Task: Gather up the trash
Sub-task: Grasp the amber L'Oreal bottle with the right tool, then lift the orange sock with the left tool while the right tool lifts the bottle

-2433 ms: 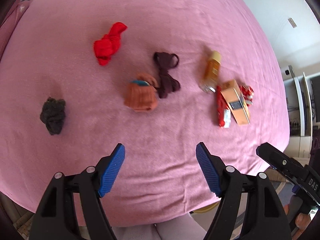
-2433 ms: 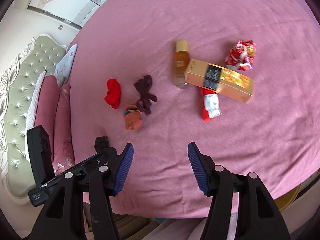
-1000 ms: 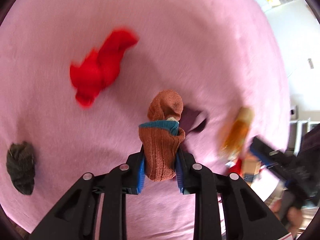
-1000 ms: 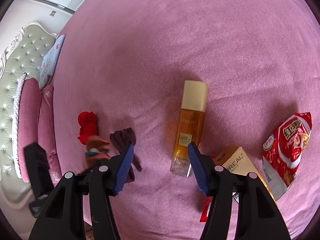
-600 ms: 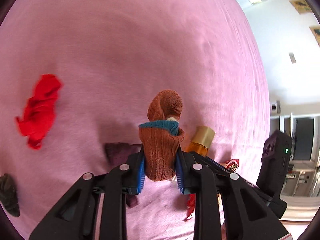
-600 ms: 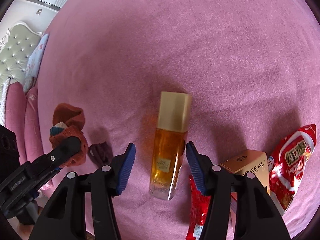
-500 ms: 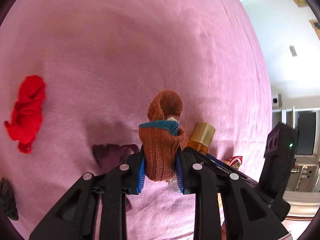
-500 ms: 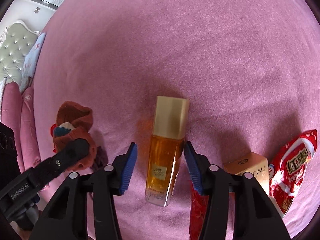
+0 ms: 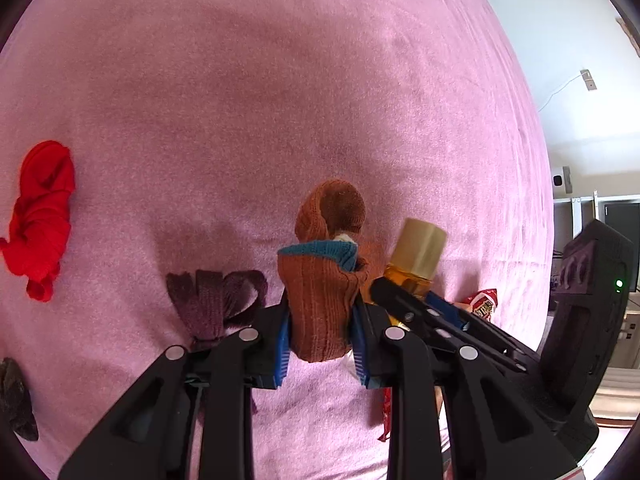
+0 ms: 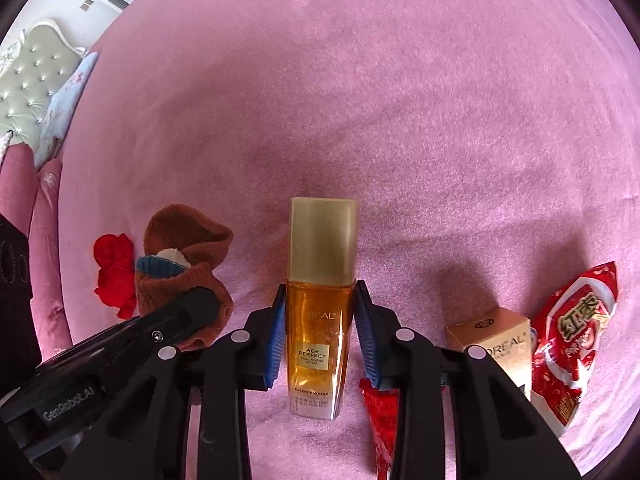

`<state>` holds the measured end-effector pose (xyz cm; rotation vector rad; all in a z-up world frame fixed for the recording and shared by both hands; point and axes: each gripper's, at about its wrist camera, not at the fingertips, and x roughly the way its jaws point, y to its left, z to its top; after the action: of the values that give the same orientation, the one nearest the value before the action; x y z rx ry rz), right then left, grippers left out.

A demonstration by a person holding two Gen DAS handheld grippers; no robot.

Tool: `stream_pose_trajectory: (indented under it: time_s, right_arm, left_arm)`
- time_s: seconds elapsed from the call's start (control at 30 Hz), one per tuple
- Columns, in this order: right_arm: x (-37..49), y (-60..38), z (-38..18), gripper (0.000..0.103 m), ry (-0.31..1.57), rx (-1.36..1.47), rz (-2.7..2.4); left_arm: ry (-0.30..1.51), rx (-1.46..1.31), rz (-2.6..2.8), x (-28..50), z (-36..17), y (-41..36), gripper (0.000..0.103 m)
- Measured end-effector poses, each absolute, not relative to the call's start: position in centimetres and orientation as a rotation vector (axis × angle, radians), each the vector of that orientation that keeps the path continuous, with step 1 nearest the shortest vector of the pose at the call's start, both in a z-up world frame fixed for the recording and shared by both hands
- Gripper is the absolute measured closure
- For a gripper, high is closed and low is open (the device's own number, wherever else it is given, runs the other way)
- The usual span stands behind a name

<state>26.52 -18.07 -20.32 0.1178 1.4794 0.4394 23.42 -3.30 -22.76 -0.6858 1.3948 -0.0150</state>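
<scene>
The left gripper (image 9: pixel 322 334) has its fingers pressed against both sides of a rust-brown knitted sock (image 9: pixel 325 280) with a teal cuff, holding it above the pink bed cover (image 9: pixel 280 100). The right gripper (image 10: pixel 322 338) has its blue-padded fingers on either side of an amber bottle with a gold cap (image 10: pixel 320 304); the pads sit right at the glass, with the bottle clamped between them. The bottle's label reads "Age Perfect", and its base rests low against the cover. In the right wrist view the sock (image 10: pixel 184 272) shows just to the left of the bottle, with a red cloth (image 10: pixel 114 272) behind it. To the right of the bottle lie a gold carton (image 10: pixel 496 344), a red snack packet (image 10: pixel 572 344) and, partly hidden under the fingers, a second red wrapper (image 10: pixel 380 420). In the left wrist view a dark purple cloth (image 9: pixel 214 300) lies on the cover just left of the sock, a red cloth (image 9: pixel 40 220) lies well apart at the left, and a dark bundle (image 9: pixel 14 400) sits at the lower left edge.
</scene>
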Motion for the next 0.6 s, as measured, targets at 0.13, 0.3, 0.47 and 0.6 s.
stream_pose_trajectory:
  time_s: [0.13, 0.3, 0.47, 0.6]
  right_arm:
    - [25.5, -19.0, -18.5, 0.072, 1.452, 0.141, 0.442]
    - [23.4, -20.5, -15.8, 0.072, 1.404, 0.156, 0.450]
    - [19.2, -22.5, -12.6, 0.072, 1.352, 0.174, 0.463]
    - [15.7, -24.7, -11.1, 0.072, 1.339, 0.213, 0.463]
  left_arm:
    - [1.376, -0.707, -0.015, 21.8, -21.3, -2.4, 0.078]
    - [1.353, -0.661, -0.041, 19.2, -18.3, -1.7, 0.078]
    - [1.328, -0.614, -0.079, 16.1, -15.5, -2.3, 0.078]
    - [1.340, -0.565, -0.122, 13.7, -14.3, -4.2, 0.078]
